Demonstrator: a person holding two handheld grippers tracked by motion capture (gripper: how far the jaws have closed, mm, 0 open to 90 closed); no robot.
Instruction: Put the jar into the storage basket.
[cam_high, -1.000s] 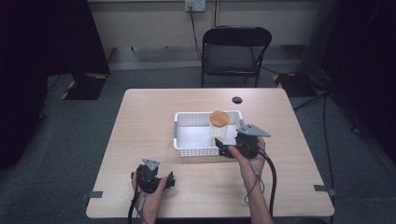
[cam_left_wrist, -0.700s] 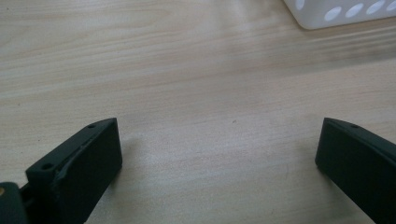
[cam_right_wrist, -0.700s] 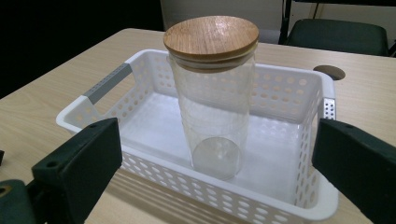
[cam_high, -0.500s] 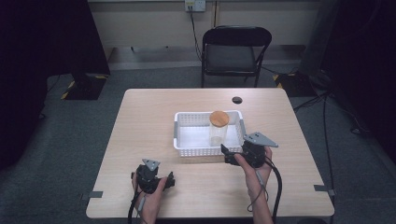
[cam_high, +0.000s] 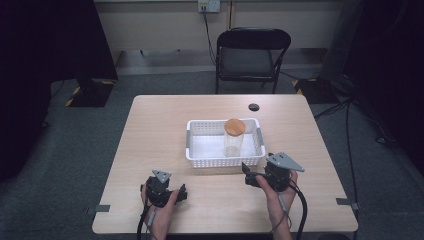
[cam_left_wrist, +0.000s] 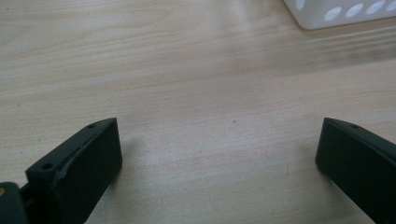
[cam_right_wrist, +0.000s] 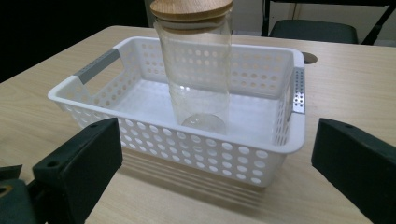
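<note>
Near the table's centre, a white perforated basket (cam_high: 200, 150) holds a clear glass jar (cam_high: 233, 142) standing upright on its floor, capped with a round wooden lid (cam_high: 234, 126). At about five o'clock from the basket, the right gripper (cam_high: 248, 175) hovers just off its near wall, jaws spread wide and gripping nothing; in the right gripper view the jar (cam_right_wrist: 198, 79) rises between them, beyond the basket wall (cam_right_wrist: 196, 149). At seven o'clock, well apart from the basket, the left gripper (cam_high: 183, 192) sits low over the bare table (cam_left_wrist: 196, 93), jaws likewise wide apart and empty.
</note>
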